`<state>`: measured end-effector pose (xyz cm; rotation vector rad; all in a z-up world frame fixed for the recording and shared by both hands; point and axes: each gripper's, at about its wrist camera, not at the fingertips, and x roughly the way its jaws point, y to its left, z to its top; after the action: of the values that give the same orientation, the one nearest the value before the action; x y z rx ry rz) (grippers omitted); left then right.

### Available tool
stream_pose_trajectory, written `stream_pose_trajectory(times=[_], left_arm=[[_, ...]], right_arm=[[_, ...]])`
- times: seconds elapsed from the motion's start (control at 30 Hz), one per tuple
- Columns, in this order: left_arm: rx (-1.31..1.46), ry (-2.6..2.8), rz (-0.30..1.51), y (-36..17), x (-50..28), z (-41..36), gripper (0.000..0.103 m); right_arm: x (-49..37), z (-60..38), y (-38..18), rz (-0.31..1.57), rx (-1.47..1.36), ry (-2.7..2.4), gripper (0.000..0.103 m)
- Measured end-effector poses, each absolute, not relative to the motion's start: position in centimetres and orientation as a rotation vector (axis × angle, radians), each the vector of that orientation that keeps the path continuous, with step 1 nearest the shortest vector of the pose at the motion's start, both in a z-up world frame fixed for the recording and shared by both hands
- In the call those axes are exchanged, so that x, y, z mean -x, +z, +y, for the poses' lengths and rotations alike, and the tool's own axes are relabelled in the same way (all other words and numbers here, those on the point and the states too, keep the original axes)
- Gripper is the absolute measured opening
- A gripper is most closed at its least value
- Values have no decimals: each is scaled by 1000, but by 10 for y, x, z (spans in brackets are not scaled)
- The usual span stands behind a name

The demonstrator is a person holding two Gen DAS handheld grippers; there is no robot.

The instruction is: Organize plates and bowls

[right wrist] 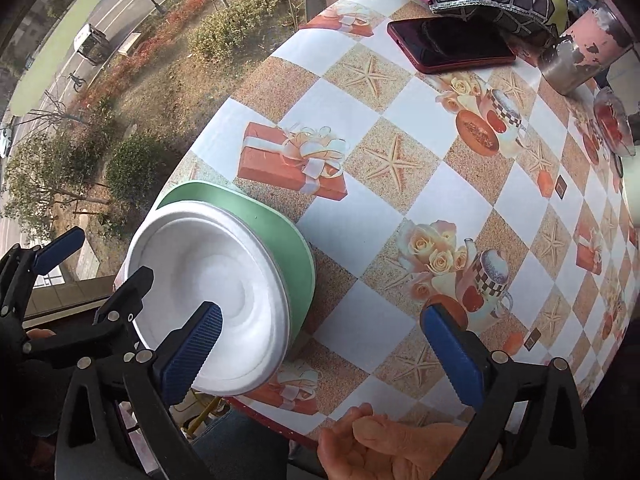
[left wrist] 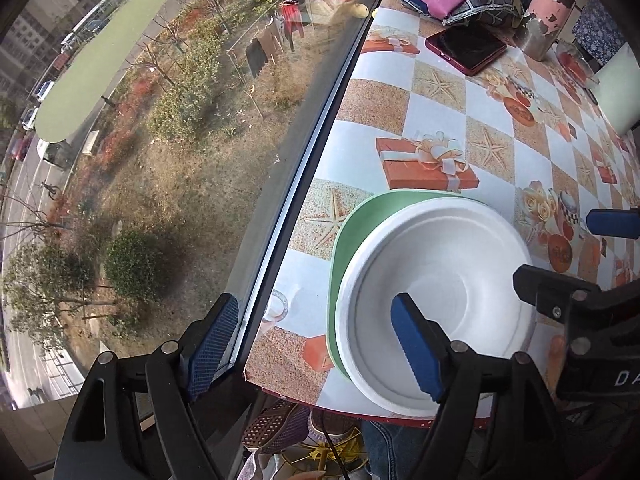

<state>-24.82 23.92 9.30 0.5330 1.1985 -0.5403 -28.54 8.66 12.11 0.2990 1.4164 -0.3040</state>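
White bowl [left wrist: 436,300] hides most of the green plate [left wrist: 352,232] (rim shows).

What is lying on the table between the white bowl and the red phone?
Nothing stands there. In the right wrist view, only bare patterned tablecloth runs from the white bowl, sitting on the green plate, to the red phone.

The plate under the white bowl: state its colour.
Plain green plate, no pattern; clearest in the right wrist view.
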Motion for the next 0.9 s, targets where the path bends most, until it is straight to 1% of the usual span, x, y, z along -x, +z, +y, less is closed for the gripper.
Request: stream_pose_trajectory(times=[0.27,0.4,0.9], left_arm=[[-566,-561,1195,94,254,228,82],[-572,-562,1196,94,255,227,82],[-583,-569,1198,93,257,224,82]], right_arm=[[288,90,127,1409,-308,-316,101],[292,69,123,1404,-320,-324,101],[292,69,124,1401,-324,-319,101]])
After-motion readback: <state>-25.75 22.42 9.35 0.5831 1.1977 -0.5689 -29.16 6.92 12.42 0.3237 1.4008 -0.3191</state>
